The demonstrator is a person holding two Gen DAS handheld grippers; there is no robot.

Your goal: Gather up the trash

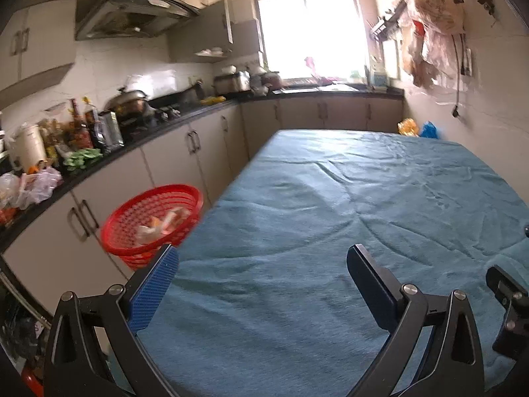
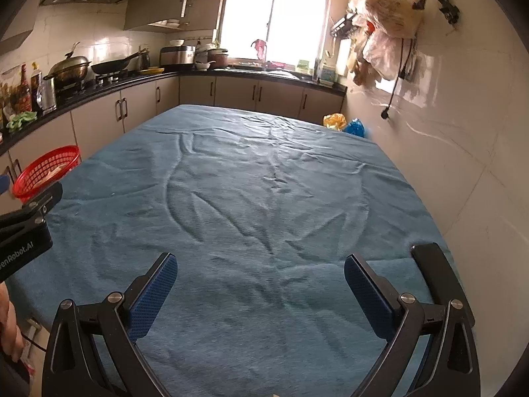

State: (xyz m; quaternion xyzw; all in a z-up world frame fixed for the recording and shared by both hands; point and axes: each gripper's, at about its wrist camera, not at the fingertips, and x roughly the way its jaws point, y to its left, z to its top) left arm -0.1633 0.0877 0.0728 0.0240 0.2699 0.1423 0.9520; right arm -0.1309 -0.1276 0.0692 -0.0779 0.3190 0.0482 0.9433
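Note:
A red mesh basket [image 1: 148,221] stands off the table's left edge, with white and orange crumpled trash [image 1: 162,226] inside; it also shows in the right wrist view [image 2: 43,172]. My left gripper [image 1: 263,258] is open and empty, low over the blue tablecloth [image 1: 330,215], just right of the basket. My right gripper [image 2: 261,268] is open and empty over the same cloth [image 2: 264,182]. The left gripper's body shows at the left edge of the right wrist view [image 2: 23,228]. I see no trash on the cloth.
A cluttered kitchen counter [image 1: 99,162] with bottles, bags and a wok runs along the left. A window counter is at the back. Yellow and blue bags [image 2: 344,124] lie past the table's far right corner. A tiled wall [image 2: 463,132] stands close on the right.

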